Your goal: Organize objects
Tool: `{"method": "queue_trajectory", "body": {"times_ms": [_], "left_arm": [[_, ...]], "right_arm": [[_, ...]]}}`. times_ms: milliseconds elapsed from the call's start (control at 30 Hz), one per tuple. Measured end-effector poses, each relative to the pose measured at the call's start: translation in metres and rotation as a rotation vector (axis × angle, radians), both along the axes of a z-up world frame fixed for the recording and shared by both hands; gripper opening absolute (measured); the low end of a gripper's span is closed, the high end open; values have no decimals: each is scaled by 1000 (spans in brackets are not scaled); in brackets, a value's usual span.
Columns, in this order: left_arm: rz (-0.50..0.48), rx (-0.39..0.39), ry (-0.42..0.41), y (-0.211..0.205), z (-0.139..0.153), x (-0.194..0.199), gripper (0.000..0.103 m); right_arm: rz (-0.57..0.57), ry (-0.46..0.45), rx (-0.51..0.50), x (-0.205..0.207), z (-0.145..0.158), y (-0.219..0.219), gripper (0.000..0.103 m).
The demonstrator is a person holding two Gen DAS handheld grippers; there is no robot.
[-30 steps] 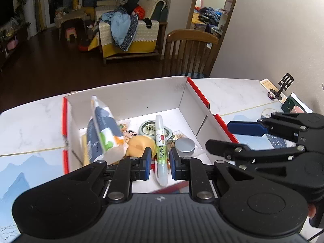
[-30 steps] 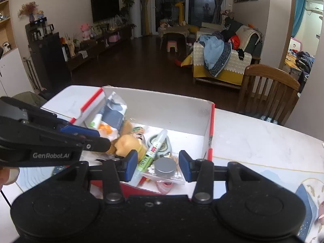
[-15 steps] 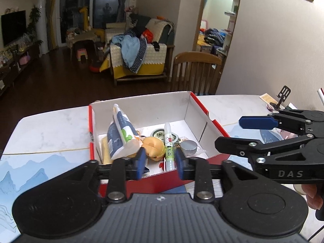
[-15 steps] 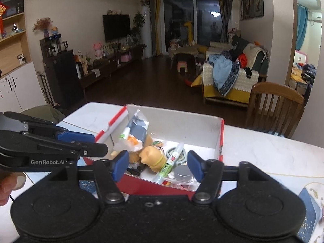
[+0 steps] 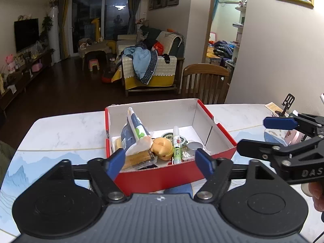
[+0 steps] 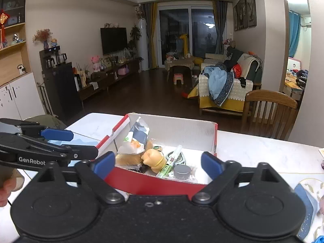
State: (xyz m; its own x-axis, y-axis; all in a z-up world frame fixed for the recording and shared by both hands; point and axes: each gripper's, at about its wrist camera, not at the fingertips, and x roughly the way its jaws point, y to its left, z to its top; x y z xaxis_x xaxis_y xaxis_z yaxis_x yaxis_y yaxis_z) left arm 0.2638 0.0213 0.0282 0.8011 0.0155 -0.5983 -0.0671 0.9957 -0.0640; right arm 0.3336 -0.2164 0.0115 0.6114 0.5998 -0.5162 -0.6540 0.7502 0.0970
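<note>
A red box [image 5: 162, 177] with white inside walls sits on the marble table [image 5: 60, 133]. It holds a white and green tube [image 5: 176, 144], a yellow toy [image 5: 162, 145], a blue and white pouch [image 5: 132, 132], a silver round lid [image 5: 194, 146] and a round tin. My left gripper [image 5: 161, 161] is open and empty, held back from the box's near wall. My right gripper [image 6: 157, 164] is open and empty in front of the box [image 6: 162, 181]. The tube [image 6: 170, 163] and the toy [image 6: 152, 159] also show there.
A wooden chair [image 5: 204, 83] stands behind the table. A black phone stand [image 5: 286, 103] and a card lie at the far right. A pink object [image 5: 293, 136] sits behind the right gripper's fingers. A blue patterned mat [image 6: 305, 206] covers the table's near right.
Both grippers have pulled back and up from the box and opened wider. The left gripper, earlier nearly closed around the tube, has released it; the tube lies in the box.
</note>
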Motion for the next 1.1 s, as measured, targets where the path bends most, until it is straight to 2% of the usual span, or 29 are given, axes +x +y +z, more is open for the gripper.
{"method": "queue_trajectory", "body": {"times_ms": [67,133,200,267,1100], "left_arm": [[12,-4,4,0,0,-3,84],[25,7,7,-2,-1,-6,88],[30,11,4,-3,-2,-9,99],[36,8,-5,-4,-2,-13,103],[65,6,24,-13,-6,-32,103]], "right_arm": [[0,-11,7,-4,0,-3,102],[-1,-21,10,-8,-1,-5,103],[-5,-16,15,-10,-1,-8,103],[-7,-10,22,-13,-2,-11,103],[-28,29,30,-25,-14,-23,103]]}}
